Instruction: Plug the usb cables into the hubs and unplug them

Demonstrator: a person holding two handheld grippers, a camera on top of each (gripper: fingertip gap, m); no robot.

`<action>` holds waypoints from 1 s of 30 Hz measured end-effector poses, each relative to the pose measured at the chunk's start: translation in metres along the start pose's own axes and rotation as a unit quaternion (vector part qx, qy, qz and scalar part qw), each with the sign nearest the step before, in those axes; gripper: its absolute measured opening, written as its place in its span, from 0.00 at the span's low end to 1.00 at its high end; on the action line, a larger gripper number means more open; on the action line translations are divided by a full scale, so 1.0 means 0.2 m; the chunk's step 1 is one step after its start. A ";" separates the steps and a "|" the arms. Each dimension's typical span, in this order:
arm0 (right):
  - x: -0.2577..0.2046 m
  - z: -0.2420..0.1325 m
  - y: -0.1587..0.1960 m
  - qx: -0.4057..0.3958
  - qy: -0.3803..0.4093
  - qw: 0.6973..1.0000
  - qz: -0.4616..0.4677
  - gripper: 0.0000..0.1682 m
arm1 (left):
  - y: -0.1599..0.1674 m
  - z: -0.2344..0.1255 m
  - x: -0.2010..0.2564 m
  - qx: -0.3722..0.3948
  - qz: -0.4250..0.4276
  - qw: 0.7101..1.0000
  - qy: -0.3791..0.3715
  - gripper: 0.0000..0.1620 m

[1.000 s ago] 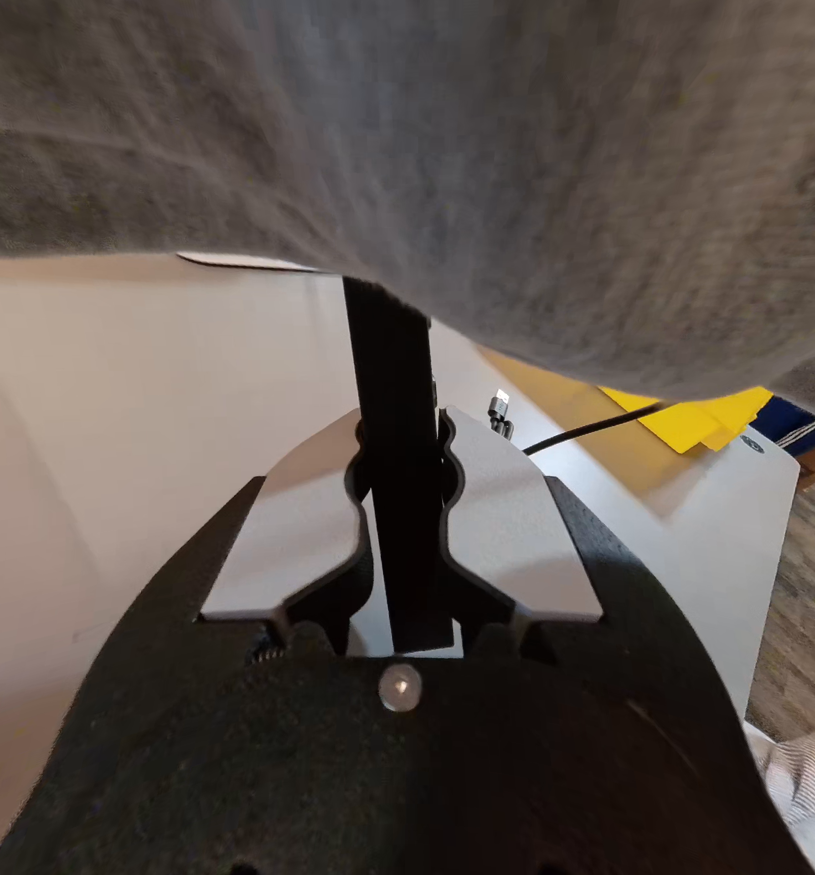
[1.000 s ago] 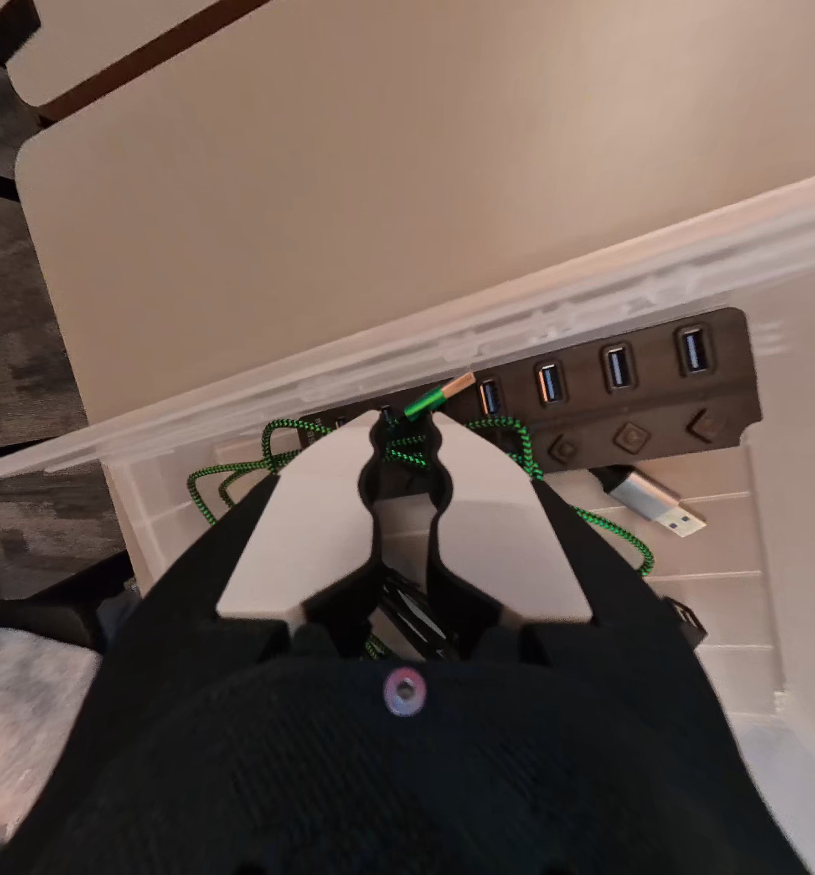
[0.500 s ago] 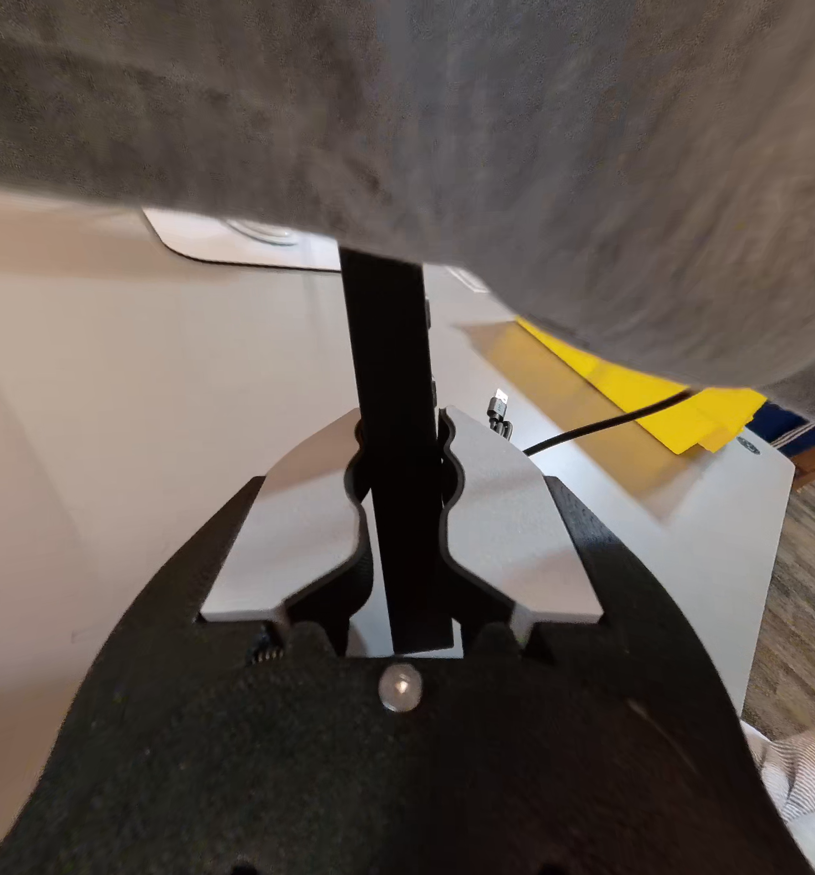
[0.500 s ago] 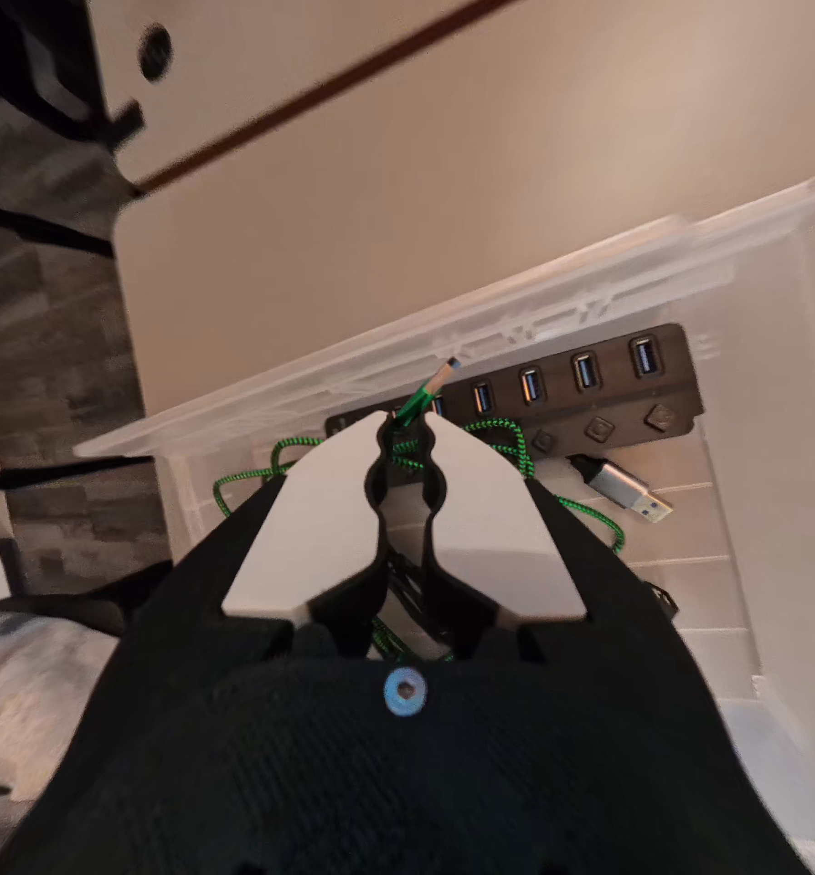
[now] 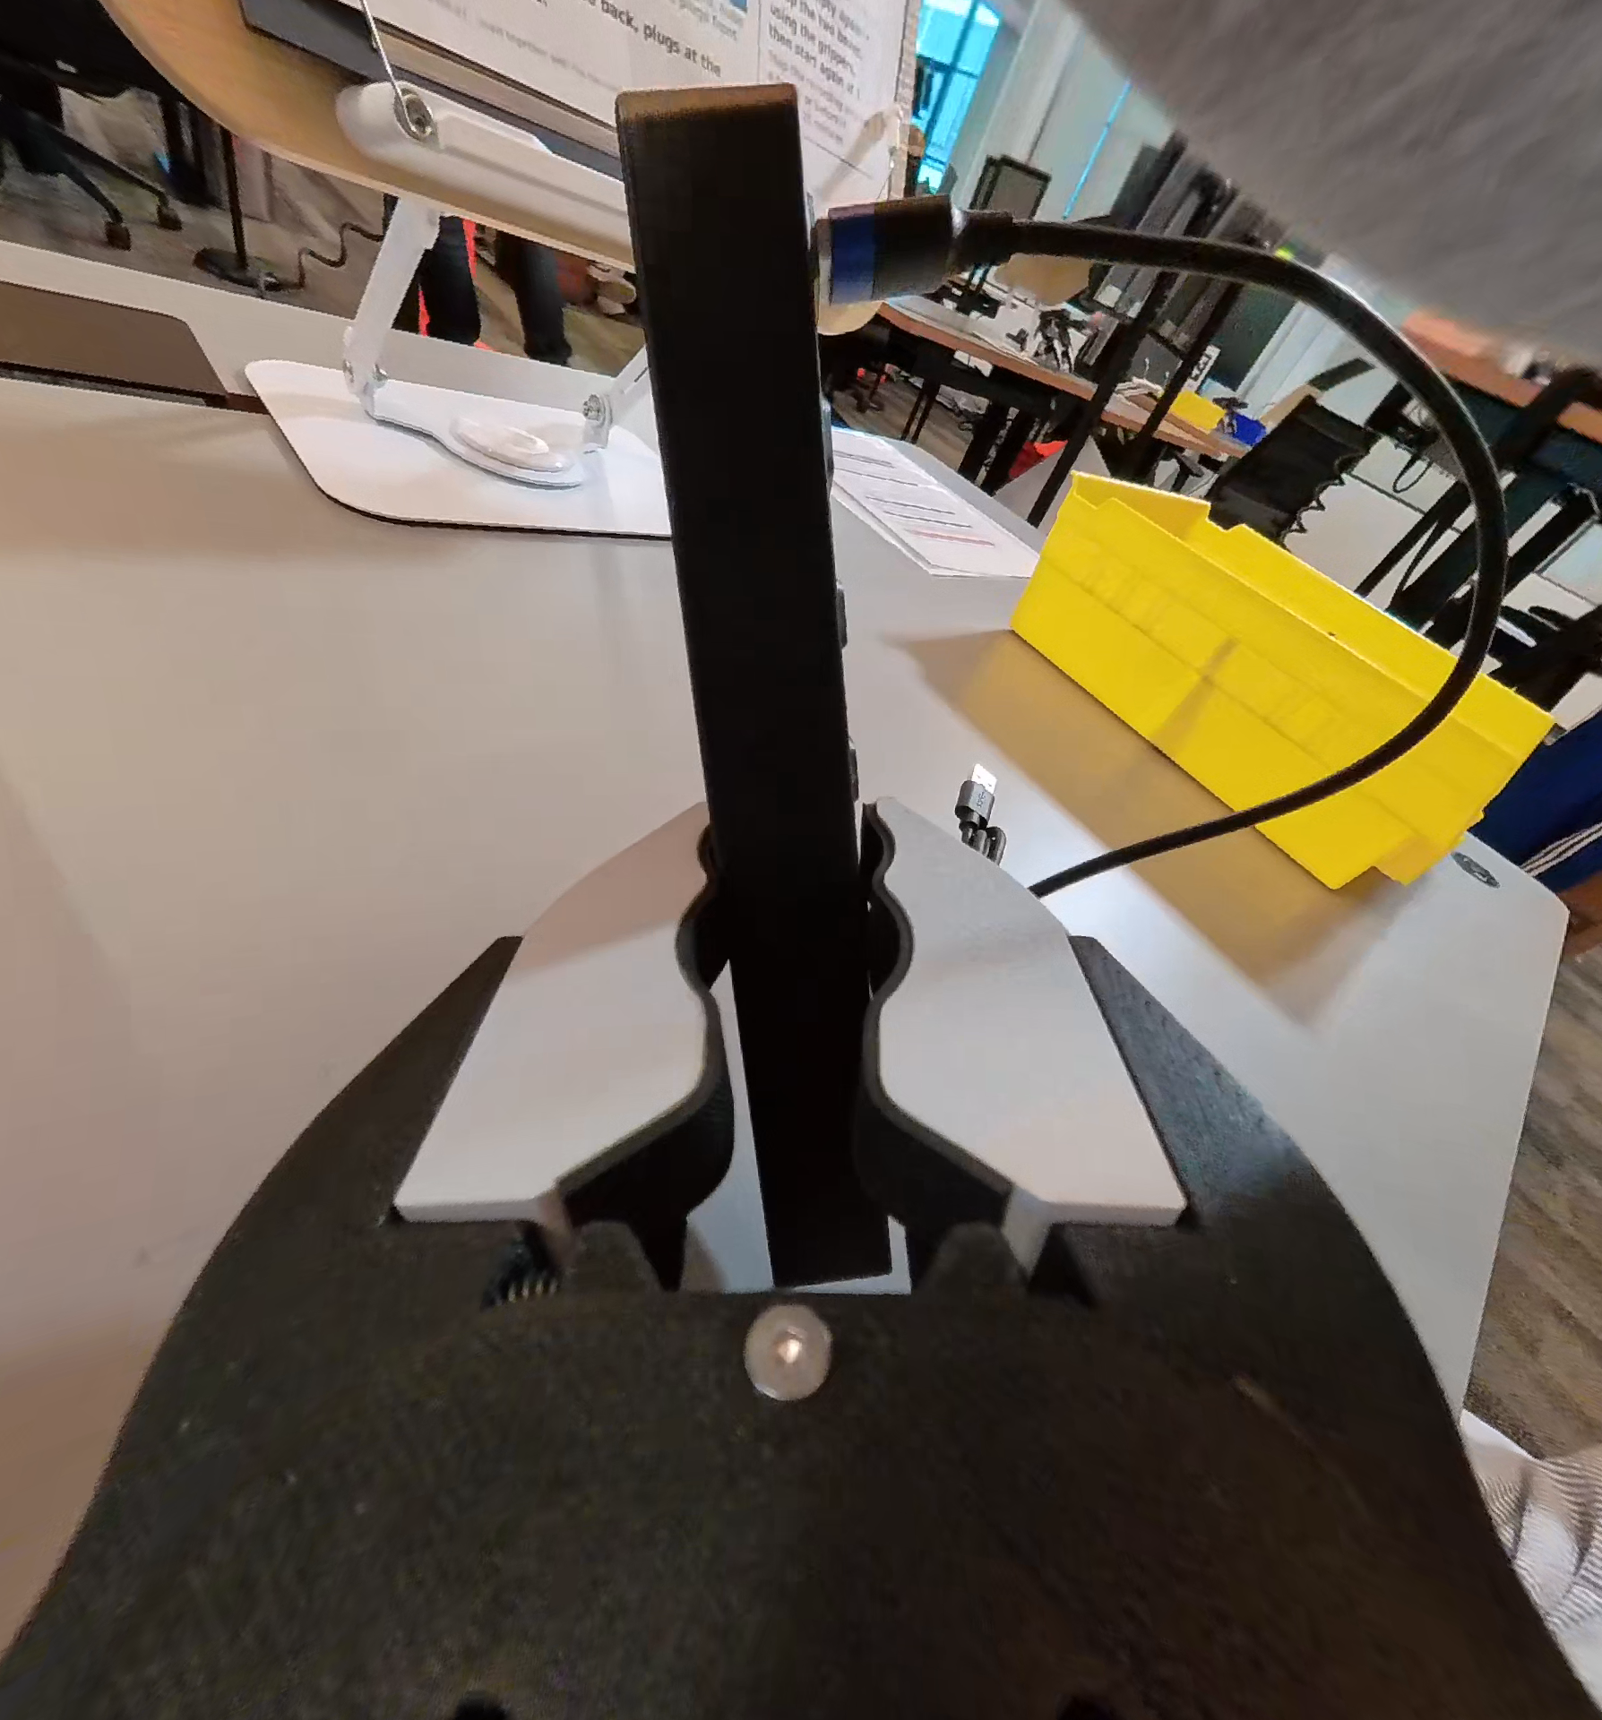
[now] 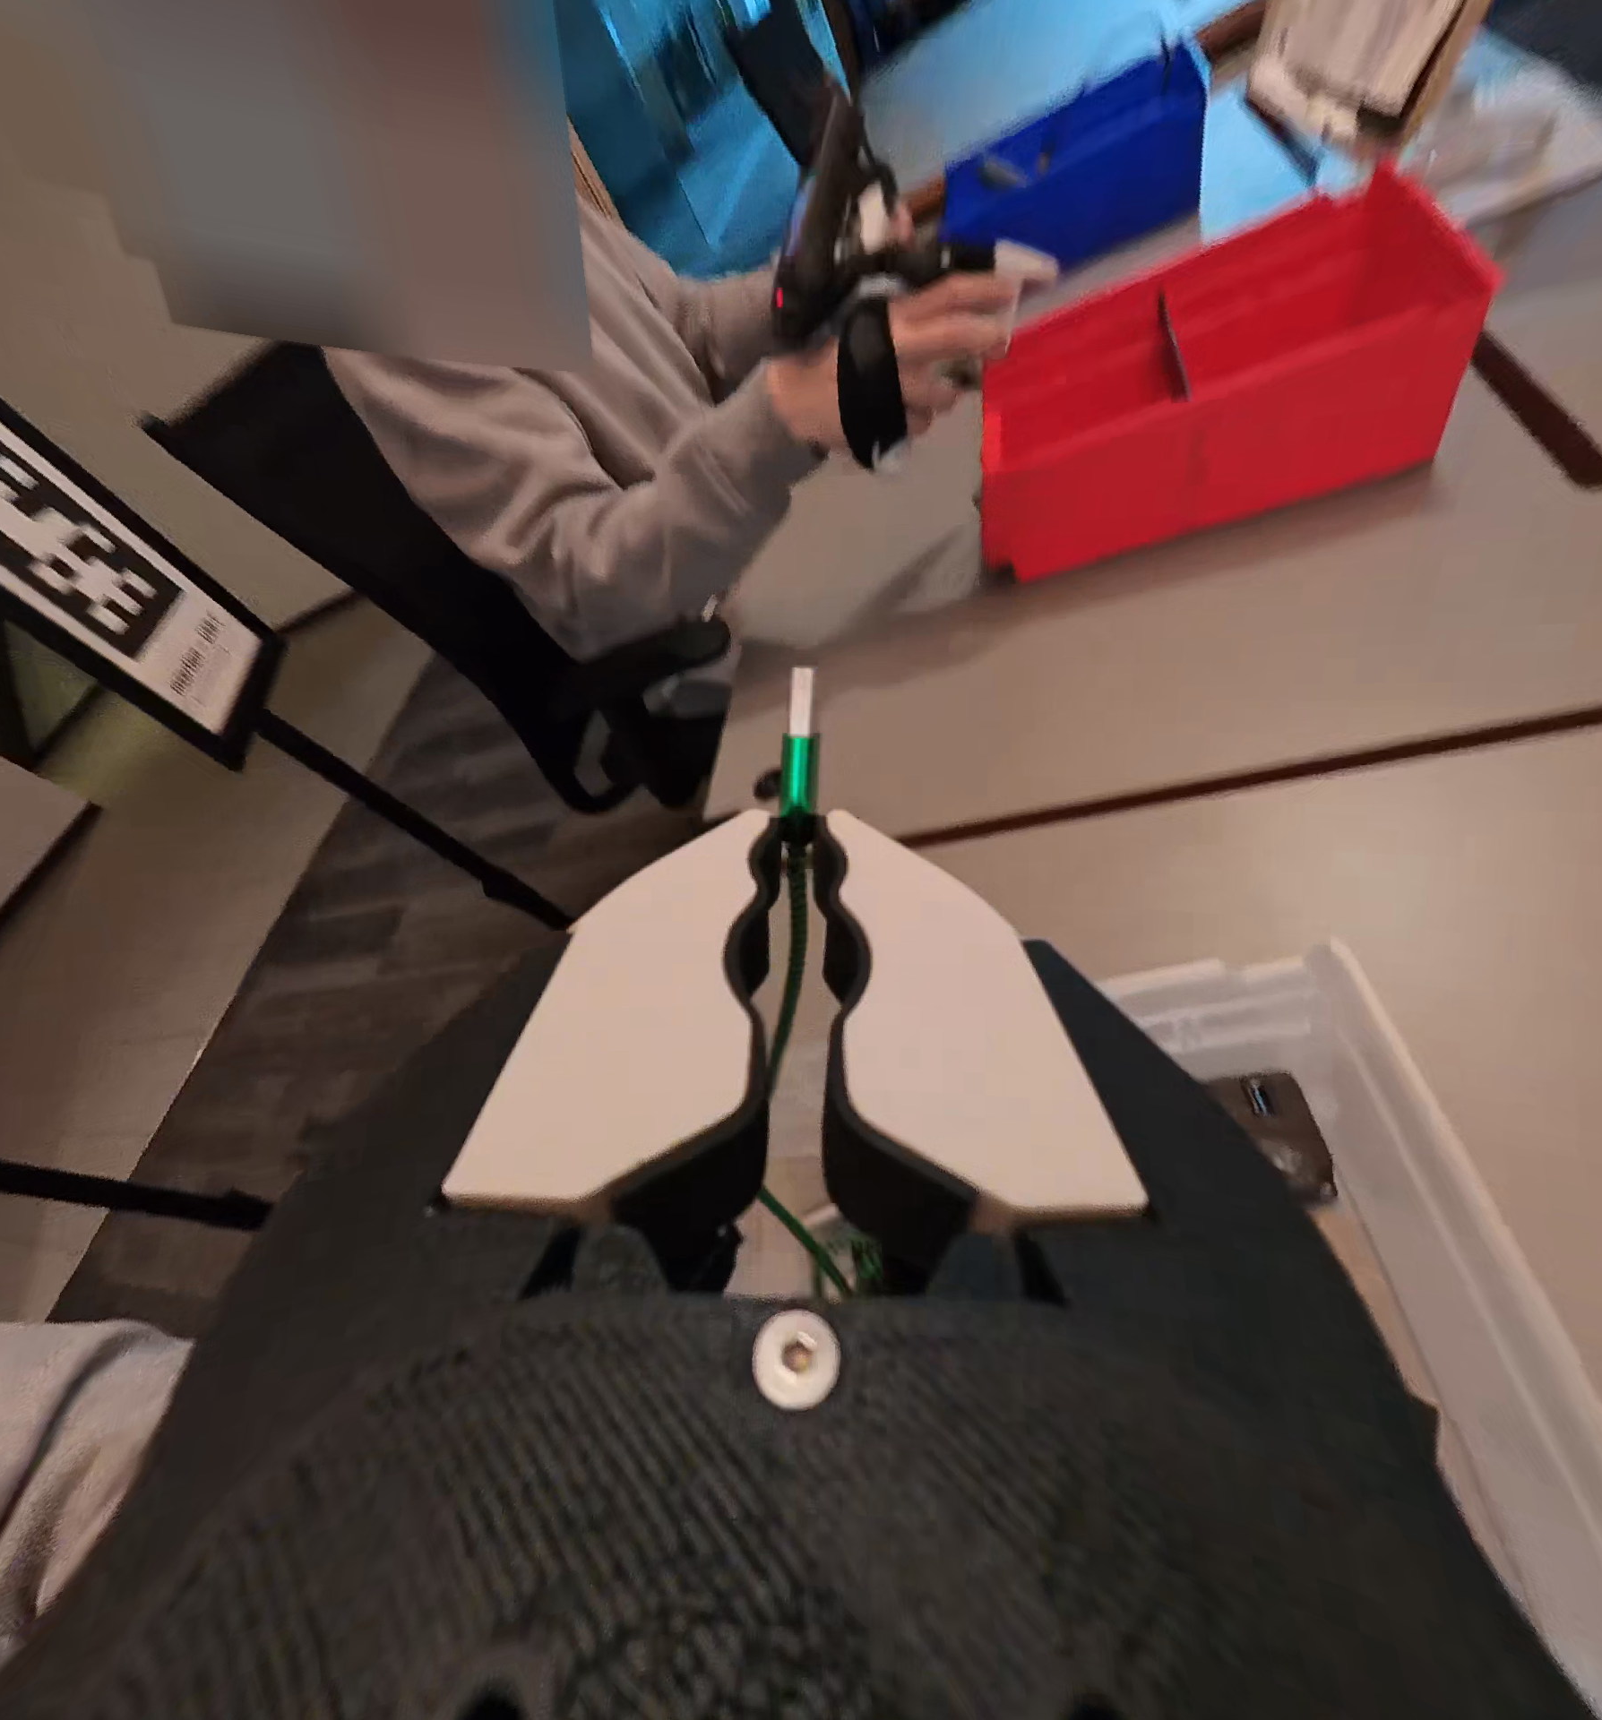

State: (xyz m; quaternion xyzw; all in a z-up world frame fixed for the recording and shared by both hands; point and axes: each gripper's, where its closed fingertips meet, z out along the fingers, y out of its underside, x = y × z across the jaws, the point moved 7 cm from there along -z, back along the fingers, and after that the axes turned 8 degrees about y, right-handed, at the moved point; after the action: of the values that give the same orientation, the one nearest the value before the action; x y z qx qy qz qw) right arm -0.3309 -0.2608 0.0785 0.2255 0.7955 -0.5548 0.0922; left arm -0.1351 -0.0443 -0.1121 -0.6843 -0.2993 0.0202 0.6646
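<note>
My left gripper [image 5: 783, 828] is shut on a long black hub [image 5: 741, 521], held upright and edge-on above the white table [image 5: 267, 745]. A black cable [image 5: 1449, 521] with a blue-ringed plug [image 5: 881, 251] sits in the hub's right side near its top and curves down to the table. My right gripper [image 6: 797, 824] is shut on a green braided cable [image 6: 783, 1005] just behind its green plug [image 6: 799, 745]. The plug's silver tip points forward, away from me. A second black hub [image 6: 1272, 1117] lies in a clear bin [image 6: 1393, 1070] at lower right.
A yellow bin [image 5: 1263, 689], a loose grey USB plug [image 5: 979, 791], a paper sheet [image 5: 918, 503] and a white monitor stand [image 5: 462, 456] are on the table. Another person [image 6: 546, 465] in a grey top holds a gripper near a red bin [image 6: 1244, 391]. A marker board [image 6: 62, 558] stands left. The gap from one gripper's tips to the other's is roughly 40 cm.
My right gripper has lifted the green plug out of the clear bin and swung up and away. The grey sleeve has cleared the left view, showing the hub's top and its plugged black cable.
</note>
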 end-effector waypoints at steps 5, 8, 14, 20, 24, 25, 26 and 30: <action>-0.10 -0.16 -0.18 0.085 -0.018 0.996 -0.020 0.04 | 0.00 0.00 0.00 0.001 -0.002 1.000 0.000 0.17; -0.15 -0.27 -0.27 0.134 -0.030 0.990 -0.023 0.04 | 0.00 0.00 0.00 0.000 -0.001 1.000 0.001 0.17; -0.18 -0.40 -0.38 0.176 -0.013 0.983 -0.049 0.04 | 0.00 0.00 0.00 0.000 -0.002 1.000 0.001 0.17; -0.22 -0.54 -0.49 0.234 -0.019 0.970 -0.060 0.04 | 0.00 0.00 -0.01 0.000 -0.003 1.000 0.002 0.17; -0.22 -0.53 -0.48 0.219 -0.017 0.973 -0.064 0.04 | 0.00 0.00 -0.01 -0.001 -0.007 1.000 0.003 0.17; -0.23 -0.52 -0.47 0.214 -0.013 0.974 -0.069 0.04 | 0.00 0.00 -0.01 0.000 -0.007 1.000 0.003 0.17; -0.23 -0.50 -0.45 0.203 -0.010 0.976 -0.074 0.04 | 0.00 0.00 -0.01 -0.001 -0.007 1.000 0.003 0.17; -0.19 -0.42 -0.38 0.156 -0.006 0.985 -0.068 0.04 | 0.00 -0.01 -0.01 0.000 -0.005 1.000 0.002 0.17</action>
State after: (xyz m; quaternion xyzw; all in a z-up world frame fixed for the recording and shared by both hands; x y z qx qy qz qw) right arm -0.3232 -0.2141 0.1877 0.1795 0.7123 -0.6782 0.0227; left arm -0.1363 -0.0463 -0.1127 -0.6828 -0.3014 0.0152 0.6654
